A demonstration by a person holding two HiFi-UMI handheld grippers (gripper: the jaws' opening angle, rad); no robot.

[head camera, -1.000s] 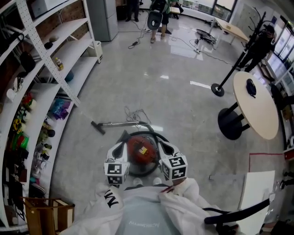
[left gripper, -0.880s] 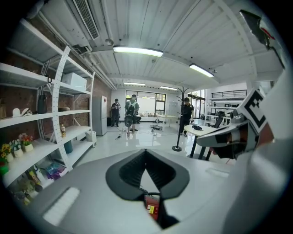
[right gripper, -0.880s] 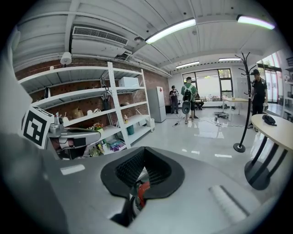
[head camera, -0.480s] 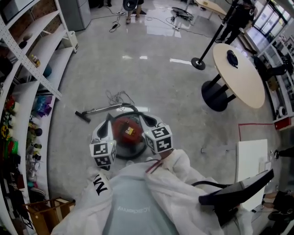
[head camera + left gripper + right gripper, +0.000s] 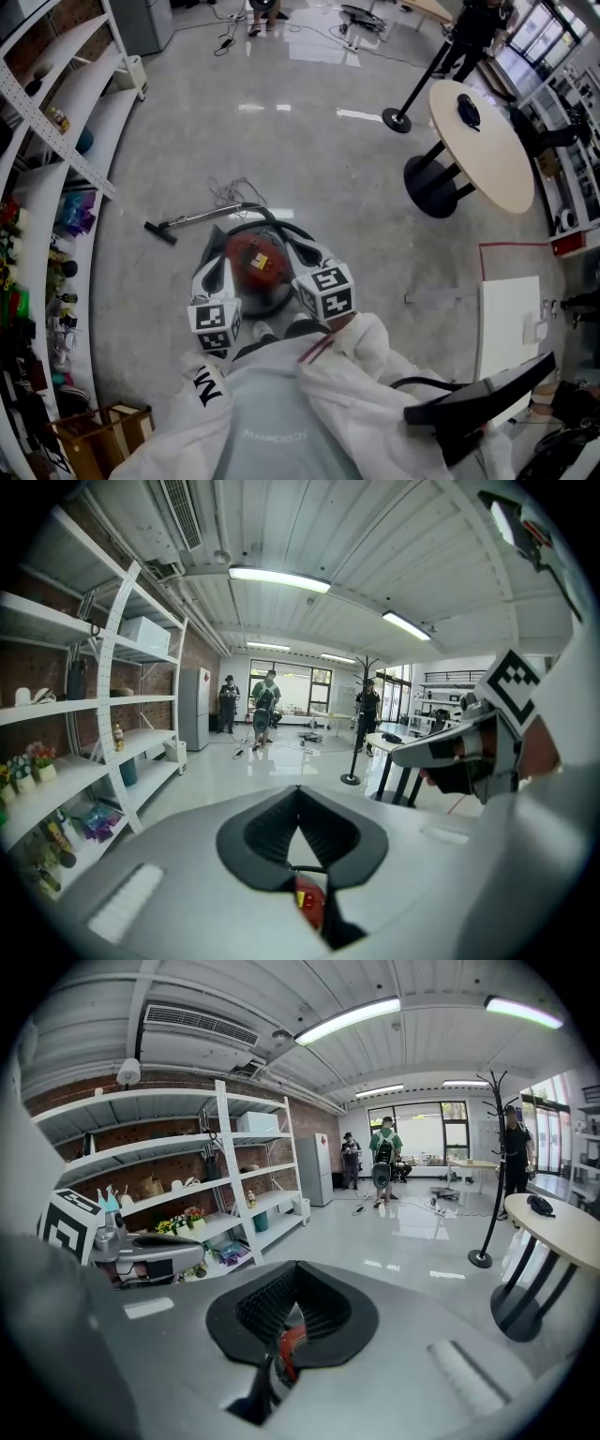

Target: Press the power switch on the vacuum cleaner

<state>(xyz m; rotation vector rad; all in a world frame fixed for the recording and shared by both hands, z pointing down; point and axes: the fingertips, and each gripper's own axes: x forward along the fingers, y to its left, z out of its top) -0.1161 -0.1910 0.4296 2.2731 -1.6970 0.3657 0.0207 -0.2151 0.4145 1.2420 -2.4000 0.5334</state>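
The vacuum cleaner is a round red canister on the floor, right below me, with a black hose looped round it. Its metal wand lies out to the left and ends in a floor nozzle. My left gripper hangs over the canister's left side and my right gripper over its right side. Both are shut with nothing held. In the left gripper view the left gripper shows a bit of the red vacuum cleaner below its touching tips. The right gripper likewise shows the vacuum cleaner. I cannot make out the power switch.
White shelving with small items lines the left. A round table and a coat stand base are at the upper right. A black chair and white board stand at the right, a wooden crate at the lower left. People stand far off.
The head view has swung and tipped further down, so the vacuum cleaner and both grippers sit higher and more to the left in the frame. Both grippers stay over the canister.
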